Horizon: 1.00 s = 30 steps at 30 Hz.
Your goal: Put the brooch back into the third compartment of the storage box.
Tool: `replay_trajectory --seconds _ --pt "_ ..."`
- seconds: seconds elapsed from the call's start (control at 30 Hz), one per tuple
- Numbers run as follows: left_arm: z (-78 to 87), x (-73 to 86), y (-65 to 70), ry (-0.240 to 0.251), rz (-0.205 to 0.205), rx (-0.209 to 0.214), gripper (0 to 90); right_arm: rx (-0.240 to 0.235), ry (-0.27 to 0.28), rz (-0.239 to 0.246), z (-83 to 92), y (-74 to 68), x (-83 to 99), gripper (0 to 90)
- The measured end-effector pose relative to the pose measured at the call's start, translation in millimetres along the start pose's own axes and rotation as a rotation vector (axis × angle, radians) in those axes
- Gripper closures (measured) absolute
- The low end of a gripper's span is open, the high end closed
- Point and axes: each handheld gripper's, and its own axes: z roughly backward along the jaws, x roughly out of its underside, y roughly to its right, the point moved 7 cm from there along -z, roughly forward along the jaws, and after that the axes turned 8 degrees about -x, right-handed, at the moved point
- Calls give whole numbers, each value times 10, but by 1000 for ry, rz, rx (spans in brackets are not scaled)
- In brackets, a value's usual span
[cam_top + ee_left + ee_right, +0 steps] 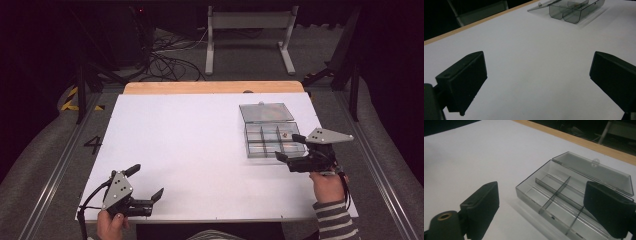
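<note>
Both the left gripper (146,185) and right gripper (289,148) are held spread and empty; the light, brittle, slippery compartment box (272,139) is best pinched by a side wall.

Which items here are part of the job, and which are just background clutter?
In the job:
- clear compartment box, lid open flat behind it
- small brown piece in one compartment
- right gripper, open, beside the box
- left gripper, open, over bare table

Just lying about:
- white table frame beyond the table
- cables on the floor
</note>
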Motion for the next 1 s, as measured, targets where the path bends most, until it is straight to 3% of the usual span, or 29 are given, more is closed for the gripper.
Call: replay_trajectory --seconds 0.1,0.43,1.0 --pt "1 -2 2 1 -2 0 16 -35 11 79 8 -96 49 138" --pt "4 -1 5 0 -4 2 16 -113 18 69 -35 -224 242 140" --pt "4 -6 6 4 -4 -1 15 -209 31 104 -221 -385 695 131"
